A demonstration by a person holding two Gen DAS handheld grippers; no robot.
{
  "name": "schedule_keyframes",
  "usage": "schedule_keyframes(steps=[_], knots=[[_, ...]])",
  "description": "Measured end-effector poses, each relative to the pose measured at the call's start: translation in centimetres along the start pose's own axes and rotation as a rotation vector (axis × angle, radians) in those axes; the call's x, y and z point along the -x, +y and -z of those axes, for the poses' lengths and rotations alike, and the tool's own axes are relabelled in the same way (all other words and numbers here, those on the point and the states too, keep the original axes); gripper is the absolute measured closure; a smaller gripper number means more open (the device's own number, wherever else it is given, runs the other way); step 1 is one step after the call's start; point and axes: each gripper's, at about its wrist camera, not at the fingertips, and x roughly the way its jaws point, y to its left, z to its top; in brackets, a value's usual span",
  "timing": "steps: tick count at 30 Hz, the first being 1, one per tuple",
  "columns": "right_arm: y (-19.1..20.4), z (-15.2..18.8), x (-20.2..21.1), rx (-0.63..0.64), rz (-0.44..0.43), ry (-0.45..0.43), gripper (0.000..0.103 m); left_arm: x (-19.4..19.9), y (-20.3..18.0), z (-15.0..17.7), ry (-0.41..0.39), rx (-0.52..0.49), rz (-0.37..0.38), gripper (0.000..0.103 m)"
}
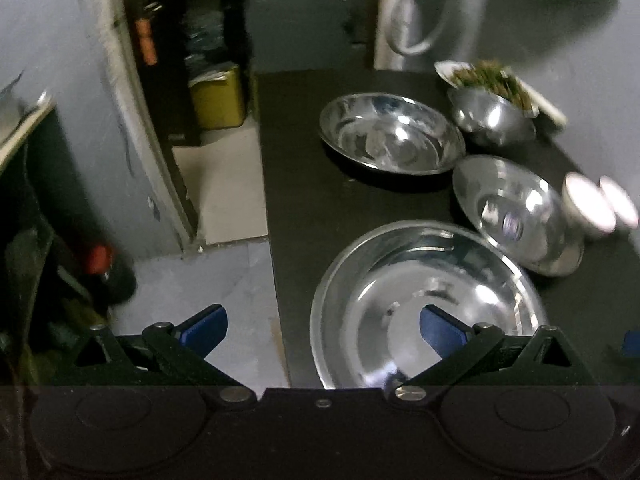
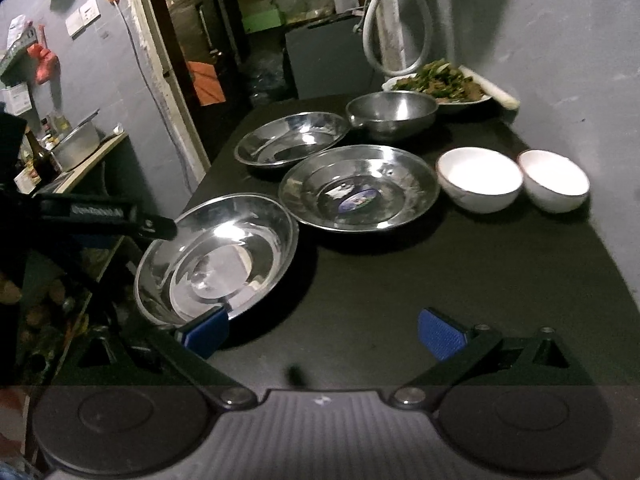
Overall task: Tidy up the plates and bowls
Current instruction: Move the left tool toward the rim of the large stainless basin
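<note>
From the left wrist, the left gripper (image 1: 323, 330) is hovering with its blue fingers (image 1: 204, 326) spread wide and holding nothing; one finger is hanging off the bench (image 1: 304, 208) edge, the other is sitting over the near plate (image 1: 428, 304) at 5 o'clock. That steel plate is lying flat at the bench's near corner. At 3 o'clock a second plate (image 1: 516, 216) is showing, blurred, with two white bowls (image 1: 600, 204) just beside it. At 1 o'clock a third plate (image 1: 392, 132) is lying flat, and past it a steel bowl (image 1: 492, 116) is standing in front of a dish of greens (image 1: 488, 76).

From the right wrist, the right gripper (image 2: 323, 332) is also spreading its fingers (image 2: 442, 334) wide, empty, above bare bench (image 2: 400, 280). The near plate (image 2: 218, 256) is lying at 9 o'clock, its near rim just by the left-hand finger; the black body of the left gripper (image 2: 100, 216) is reaching in over its far rim. The middle plate (image 2: 360, 188) is sitting at 12 o'clock with a label in its well, the far plate (image 2: 292, 138) beyond at 11, the steel bowl (image 2: 392, 114) at 12, the white bowls (image 2: 512, 178) at 1 to 2 o'clock, close together; whether they touch, I cannot tell.

The plates are looking thin, stiff, light and slick, likely to slide on the cloth; the raised rim is the only hold, pinched across the lip. The white bowls are looking ceramic, heavier and chippable, best gripped over the wall and set down gently when nesting.
</note>
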Motion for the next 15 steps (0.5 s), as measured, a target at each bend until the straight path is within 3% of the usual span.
schedule_keyframes(steps=[15], knots=[[2.2,-1.0,-3.8,-0.060,0.005,0.014,0.000,-2.3,1.6,-1.0,0.045,-0.117,0.101,0.001]])
